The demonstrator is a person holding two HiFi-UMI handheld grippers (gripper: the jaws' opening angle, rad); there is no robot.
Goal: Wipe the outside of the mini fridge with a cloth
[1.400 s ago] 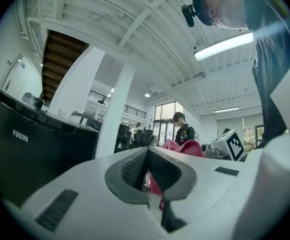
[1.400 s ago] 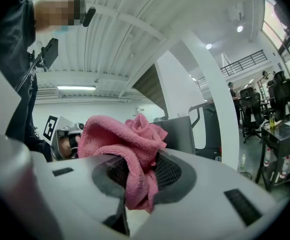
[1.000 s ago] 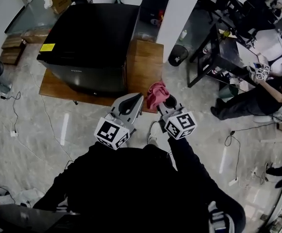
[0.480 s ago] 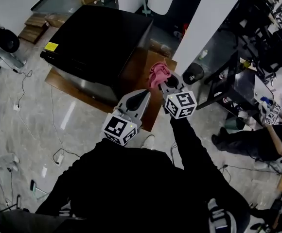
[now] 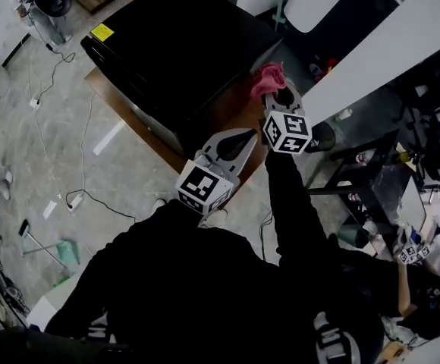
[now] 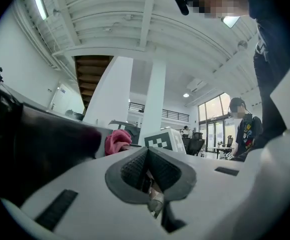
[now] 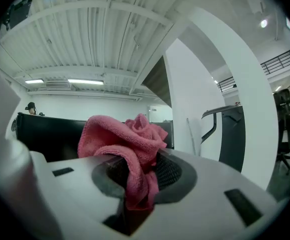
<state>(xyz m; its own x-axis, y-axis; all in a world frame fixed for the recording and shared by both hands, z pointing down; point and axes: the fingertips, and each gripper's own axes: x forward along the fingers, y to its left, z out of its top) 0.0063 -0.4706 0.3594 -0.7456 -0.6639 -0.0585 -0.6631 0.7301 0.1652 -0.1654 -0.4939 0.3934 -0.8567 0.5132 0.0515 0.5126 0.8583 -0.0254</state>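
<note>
A person (image 5: 205,294) in dark clothes fills the lower half of the head view, with both arms reaching toward the upper middle of the frame. There a black mini fridge (image 5: 174,48) stands on a low wooden board (image 5: 112,103) on the pale floor, with its top face toward the camera. The left gripper (image 5: 249,135) sits at the centre of the frame over the board's near edge, just off the fridge's lower right corner. Its jaws are together, and the left gripper view shows nothing between them. The right gripper (image 5: 279,95) is higher and to the right, beside the fridge's right edge. Its jaws are clamped on a pink cloth (image 5: 268,78), and the right gripper view shows the cloth pinched low between the pads and bunched up loosely above them. Whether the cloth touches the fridge cannot be told. A small yellow sticker (image 5: 102,32) lies on the fridge's top at its upper left corner.
</note>
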